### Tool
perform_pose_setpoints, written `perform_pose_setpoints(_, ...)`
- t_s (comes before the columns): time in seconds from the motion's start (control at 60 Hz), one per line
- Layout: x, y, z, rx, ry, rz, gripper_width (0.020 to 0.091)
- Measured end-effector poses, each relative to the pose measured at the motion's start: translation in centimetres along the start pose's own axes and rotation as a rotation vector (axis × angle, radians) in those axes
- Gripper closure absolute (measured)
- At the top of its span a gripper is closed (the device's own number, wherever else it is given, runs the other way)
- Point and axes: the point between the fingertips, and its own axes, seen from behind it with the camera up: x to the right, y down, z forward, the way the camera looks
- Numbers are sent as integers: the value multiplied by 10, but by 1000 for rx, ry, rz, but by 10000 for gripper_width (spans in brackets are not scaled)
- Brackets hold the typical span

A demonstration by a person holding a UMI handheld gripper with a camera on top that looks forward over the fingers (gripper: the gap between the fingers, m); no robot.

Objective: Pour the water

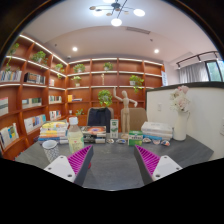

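A clear plastic bottle (75,137) with a pale label stands on the grey table (110,165), just beyond my left finger. A clear glass (50,150) sits to its left, near the table's edge. My gripper (112,160) is open, its two magenta pads (149,160) spread wide with only bare tabletop between them. Neither finger touches the bottle or the glass.
Along the table's far edge lie stacked books (54,129), small boxes (135,138), a white box (157,130) and a cup (114,126). A chair (99,117) stands behind the table. Bookshelves (30,95) line the left wall; a white counter (200,110) with flowers (181,99) is at right.
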Motion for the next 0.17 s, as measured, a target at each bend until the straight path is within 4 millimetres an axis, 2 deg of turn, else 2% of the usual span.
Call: perform_pose_setpoints(0.167,15,-9,-13,34,33,-8,274)
